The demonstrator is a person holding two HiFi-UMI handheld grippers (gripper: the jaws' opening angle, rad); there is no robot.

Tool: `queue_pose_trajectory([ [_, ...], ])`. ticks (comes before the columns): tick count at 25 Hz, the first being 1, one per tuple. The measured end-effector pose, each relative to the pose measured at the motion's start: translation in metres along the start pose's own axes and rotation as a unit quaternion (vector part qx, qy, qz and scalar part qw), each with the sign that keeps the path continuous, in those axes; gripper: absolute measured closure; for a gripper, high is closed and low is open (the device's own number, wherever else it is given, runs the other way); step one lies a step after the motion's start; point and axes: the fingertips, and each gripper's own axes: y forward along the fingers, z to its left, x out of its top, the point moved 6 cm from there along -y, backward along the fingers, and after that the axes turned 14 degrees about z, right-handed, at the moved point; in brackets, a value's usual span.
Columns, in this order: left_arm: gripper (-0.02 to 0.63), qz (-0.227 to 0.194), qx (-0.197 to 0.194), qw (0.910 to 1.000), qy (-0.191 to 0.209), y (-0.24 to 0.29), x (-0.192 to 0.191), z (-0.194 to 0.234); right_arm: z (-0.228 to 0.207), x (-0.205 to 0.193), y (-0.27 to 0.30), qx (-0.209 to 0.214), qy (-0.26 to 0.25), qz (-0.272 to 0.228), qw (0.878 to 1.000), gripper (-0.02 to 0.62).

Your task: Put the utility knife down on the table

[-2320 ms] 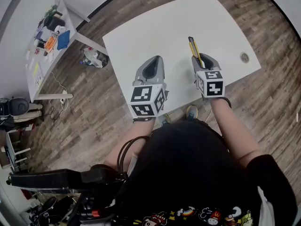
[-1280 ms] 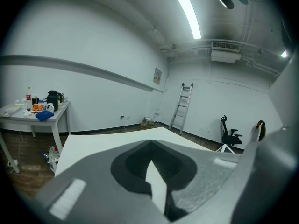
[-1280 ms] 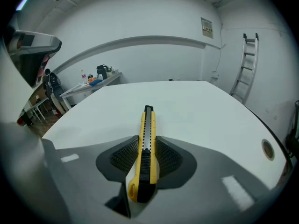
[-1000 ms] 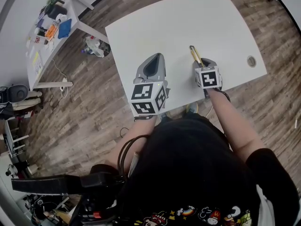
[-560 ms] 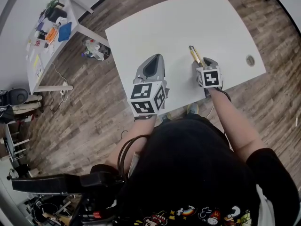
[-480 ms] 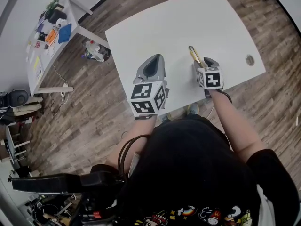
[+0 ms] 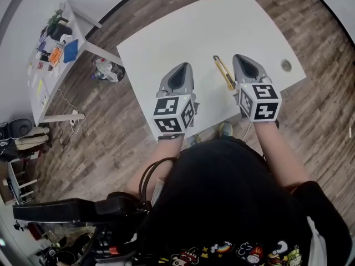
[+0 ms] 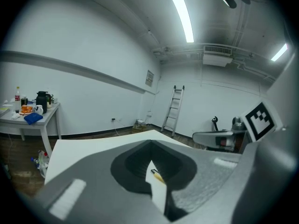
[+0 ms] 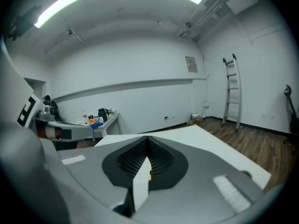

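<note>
L tool (image 7: 184,67) & R tool (image 7: 239,59) held fwd side by side — jaws together on both, empty.

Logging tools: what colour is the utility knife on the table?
The utility knife is yellow and black; head view shows it best.

Utility knife (image 7: 224,72) yellow and black — table (image 7: 183,32) white; left hand-held gripper (image 7: 186,66) and right hand-held gripper (image 7: 239,57) grey.

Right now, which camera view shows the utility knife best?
The head view: the whole utility knife lies on the white table. The left gripper view shows only a yellow sliver of it past its jaws; the right gripper view, barely a speck.
</note>
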Motion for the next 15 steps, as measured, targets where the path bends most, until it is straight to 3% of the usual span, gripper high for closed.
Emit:
queue_pose_trajectory([
  [5,0.606,-0.011,0.003,0.9999,0.006,-0.005,0.001,-0.003,0.012,0.025,-0.049,-0.025,-0.045,-0.076,0.996,0.574],
  [15,0.606,-0.033,0.011,0.9993,0.012,-0.02,0.006,-0.006,0.018,0.019,-0.056,-0.025,-0.049,-0.076,0.996,0.574],
])
